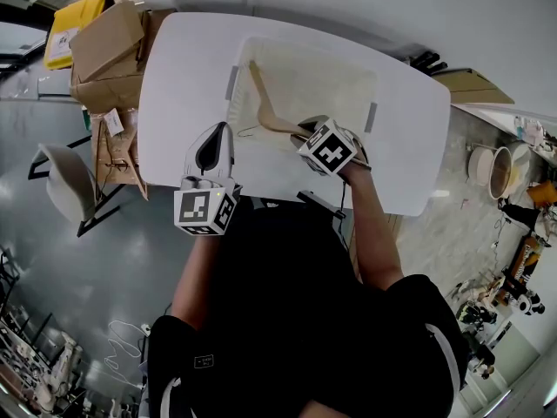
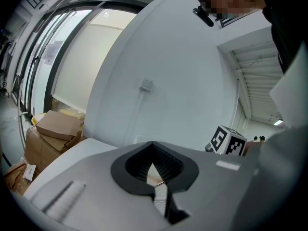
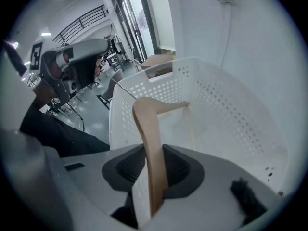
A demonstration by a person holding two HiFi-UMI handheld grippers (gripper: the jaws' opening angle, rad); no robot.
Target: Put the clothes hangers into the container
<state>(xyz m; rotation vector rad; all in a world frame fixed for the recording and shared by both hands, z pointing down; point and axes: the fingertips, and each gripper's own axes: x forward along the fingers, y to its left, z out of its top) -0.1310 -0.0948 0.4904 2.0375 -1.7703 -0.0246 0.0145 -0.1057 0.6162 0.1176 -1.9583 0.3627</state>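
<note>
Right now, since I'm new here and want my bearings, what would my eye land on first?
A wooden hanger stands out first, between the jaws of the right tool and reaching into the white basket on the white table. Cardboard boxes are piled beside the table's left side.

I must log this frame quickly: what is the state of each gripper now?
Left gripper: shut, nothing in it.
Right gripper: open; the wooden hanger stands between its jaws, not clamped.
</note>
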